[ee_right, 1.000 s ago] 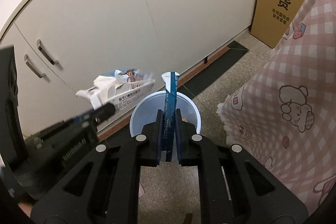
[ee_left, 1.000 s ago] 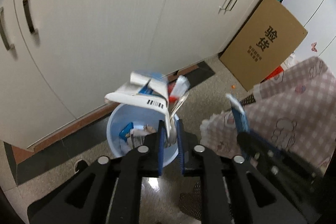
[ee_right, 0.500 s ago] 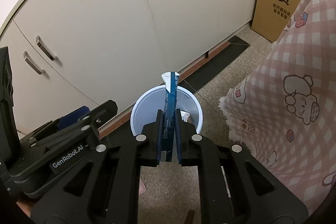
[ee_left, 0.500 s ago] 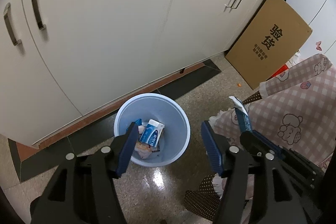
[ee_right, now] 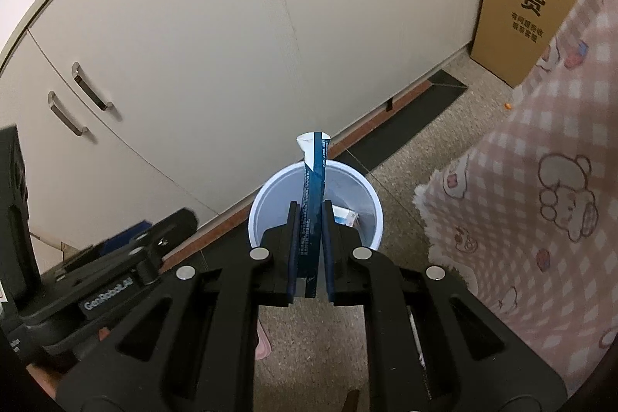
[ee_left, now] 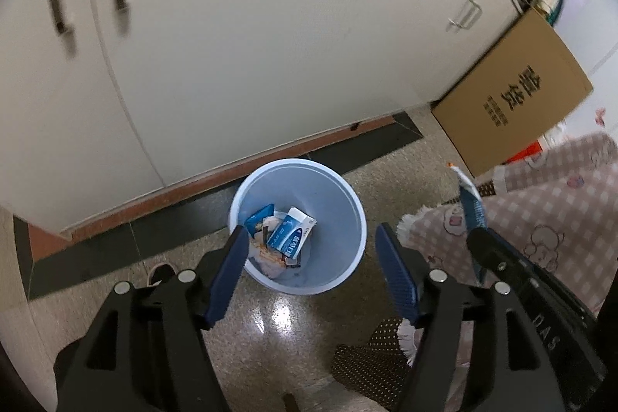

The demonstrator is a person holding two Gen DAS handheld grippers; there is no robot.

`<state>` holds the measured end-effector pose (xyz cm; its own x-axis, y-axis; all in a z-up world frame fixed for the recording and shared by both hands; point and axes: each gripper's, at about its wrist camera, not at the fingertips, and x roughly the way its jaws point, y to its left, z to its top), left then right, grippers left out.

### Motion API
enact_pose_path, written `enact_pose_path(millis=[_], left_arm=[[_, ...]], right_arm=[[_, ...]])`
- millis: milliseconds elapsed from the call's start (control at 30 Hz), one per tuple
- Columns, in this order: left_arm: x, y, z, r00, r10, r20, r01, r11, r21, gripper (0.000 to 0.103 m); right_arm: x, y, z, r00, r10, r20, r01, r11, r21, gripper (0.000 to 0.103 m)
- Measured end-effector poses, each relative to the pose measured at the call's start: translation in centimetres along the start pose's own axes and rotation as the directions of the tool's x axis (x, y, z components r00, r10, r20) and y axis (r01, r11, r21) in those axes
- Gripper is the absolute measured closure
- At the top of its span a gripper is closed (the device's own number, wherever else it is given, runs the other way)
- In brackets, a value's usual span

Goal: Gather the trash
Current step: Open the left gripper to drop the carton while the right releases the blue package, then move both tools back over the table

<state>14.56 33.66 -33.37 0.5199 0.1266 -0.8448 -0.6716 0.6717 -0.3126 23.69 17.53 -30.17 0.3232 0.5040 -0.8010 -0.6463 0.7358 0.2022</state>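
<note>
A pale blue waste bin (ee_left: 342,215) stands on the floor against the cabinet base. Inside it lie a blue and white packet (ee_left: 290,236) and other crumpled wrappers. My left gripper (ee_left: 311,229) hangs above the bin with its jaws opening and nothing between them. My right gripper (ee_right: 311,205) is shut on a flat dark blue wrapper (ee_right: 314,172) that sticks up past its fingertips, over the bin (ee_right: 266,192). In the left wrist view the right gripper (ee_left: 477,238) and its wrapper (ee_left: 469,199) show to the right of the bin.
White cabinet doors (ee_left: 251,45) with metal handles rise behind the bin. A brown cardboard box (ee_left: 510,95) leans at the right. A pink checked cloth (ee_right: 540,161) hangs close on the right. A dark dotted mat (ee_left: 367,358) lies below it.
The left gripper let go of the bundle of wrappers, which fell into the bin, and its jaws spread wide. It also shifted sideways. The right gripper stayed shut on the blue wrapper.
</note>
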Motion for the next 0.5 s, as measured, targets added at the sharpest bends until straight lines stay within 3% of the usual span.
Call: enact_pose_path(millis=[100,133,200,500], left_arm=[[-0.4,1.4,0.5,1.000,0.010,0.017,-0.009,0.999,-0.049,0.036],[-0.5,1.7,0.6,1.000,0.013,0.020,-0.012,0.998,-0.060,0.036],[-0.6,2.0,0.9,1.000,0.011,0.017,-0.009,0.997,-0.079,0.035],[-1.8,1.2,0.8,1.000,-0.026,0.015,0.027,0.997,-0.078,0.035]], right_arm=[[0.4,0.3,1.0,0.999,0.017,0.040,-0.017,1.000,0.004,0.084],[0.6,0.3,1.3,0.999,0.019,0.048,-0.020,1.000,0.006,0.068],[0.9,0.2,1.7,0.998,0.012,0.060,-0.014,1.000,0.028,0.047],[-0.5,0.1,1.0,0.998,0.013,0.058,-0.015,1.000,0.028,0.047]])
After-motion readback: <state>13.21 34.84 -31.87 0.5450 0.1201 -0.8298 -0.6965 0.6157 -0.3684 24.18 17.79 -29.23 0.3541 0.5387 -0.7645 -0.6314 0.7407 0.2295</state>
